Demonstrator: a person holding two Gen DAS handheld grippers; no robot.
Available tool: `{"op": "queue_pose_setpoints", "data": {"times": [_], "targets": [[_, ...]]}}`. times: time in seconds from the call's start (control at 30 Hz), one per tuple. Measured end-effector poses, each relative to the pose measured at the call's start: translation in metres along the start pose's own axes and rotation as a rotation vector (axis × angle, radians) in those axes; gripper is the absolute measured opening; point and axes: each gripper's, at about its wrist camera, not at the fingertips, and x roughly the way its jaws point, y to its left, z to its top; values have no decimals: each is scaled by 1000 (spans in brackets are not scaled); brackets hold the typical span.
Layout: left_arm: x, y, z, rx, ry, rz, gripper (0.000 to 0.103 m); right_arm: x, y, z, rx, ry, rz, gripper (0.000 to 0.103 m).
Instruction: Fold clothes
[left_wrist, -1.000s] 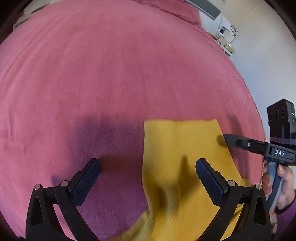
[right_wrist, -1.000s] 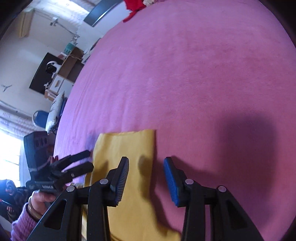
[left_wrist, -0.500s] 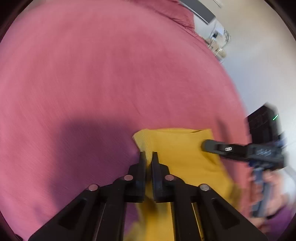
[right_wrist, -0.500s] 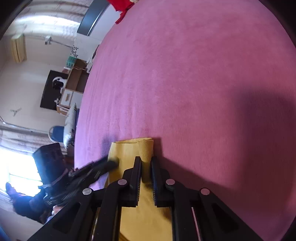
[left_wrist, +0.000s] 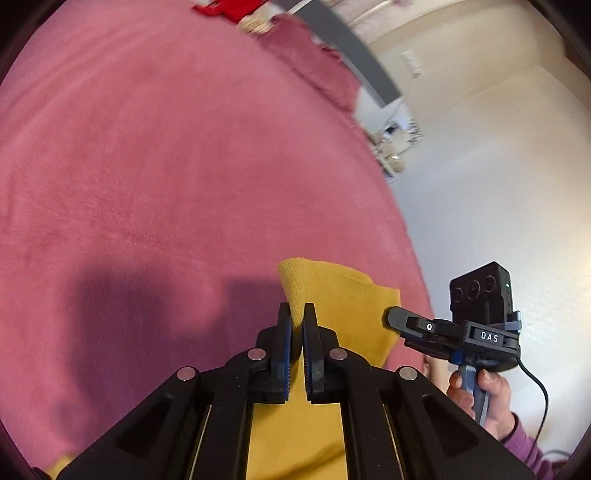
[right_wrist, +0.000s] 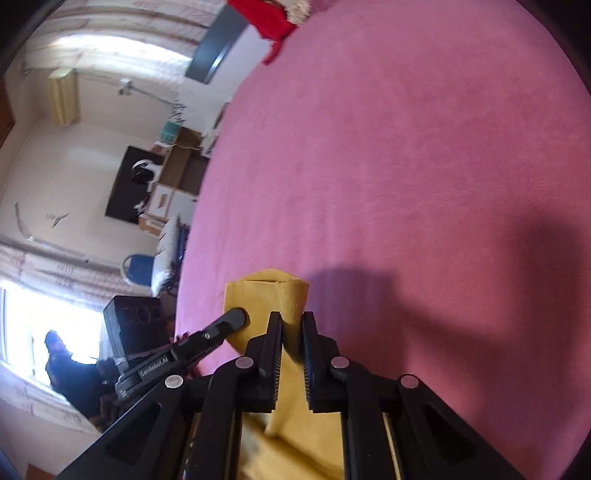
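Observation:
A mustard-yellow cloth (left_wrist: 343, 306) lies on a pink bed cover (left_wrist: 166, 166), its far edge raised off the bed. My left gripper (left_wrist: 296, 314) is shut on the cloth's left far corner. In the right wrist view my right gripper (right_wrist: 291, 321) is shut on the other far corner of the yellow cloth (right_wrist: 258, 295). Each gripper shows in the other's view: the right gripper (left_wrist: 391, 317) at the cloth's right edge, held by a hand (left_wrist: 487, 398), and the left gripper (right_wrist: 240, 317) at the cloth's left edge. The rest of the cloth hangs down under both grippers.
The pink bed cover (right_wrist: 406, 166) spreads far ahead of the cloth. A red garment (right_wrist: 269, 18) and a pink pillow (left_wrist: 317, 66) sit at the head of the bed. Past the bed's side stand shelves and boxes (right_wrist: 173, 173) and a blue chair (right_wrist: 138, 266).
Both grippers went from open to shut on the far corners of the yellow cloth. They then rose, lifting that edge off the bed and bringing the corners closer together.

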Motion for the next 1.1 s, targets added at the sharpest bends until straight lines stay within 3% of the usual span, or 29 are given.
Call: {"op": "queue_pose_setpoints", "data": {"times": [0.1, 0.23, 0.37, 0.5, 0.57, 0.63, 0.8, 0.87, 0.97, 1.1], "targets": [[-29, -17, -34, 69, -23, -27, 5, -22, 18, -35, -44, 5, 26, 9], [-53, -21, -90, 163, -20, -9, 5, -40, 21, -97, -70, 15, 17, 9], [-54, -13, -146, 158, -11, 27, 5, -36, 6, -156, -44, 23, -12, 9], [-58, -1, -198, 138, 2, 91, 6, -23, -5, -197, -99, 7, -110, 9], [-67, 1, -217, 127, -4, 106, 8, -21, -10, -210, -103, -6, -139, 14], [-76, 4, -232, 120, -18, 113, 8, -17, -13, -223, -100, 12, -170, 25], [-92, 14, -278, 107, -6, 139, 8, -18, -21, -263, -120, 64, -280, 27], [-104, 18, -306, 80, -18, 131, 8, -26, -23, -280, -88, 39, -282, 27], [-115, 18, -336, 45, -98, 147, 8, -35, -13, -299, -92, -27, -310, 29], [-115, 5, -321, -10, -160, 171, 8, -37, 17, -296, -172, -139, -333, 29]]}}
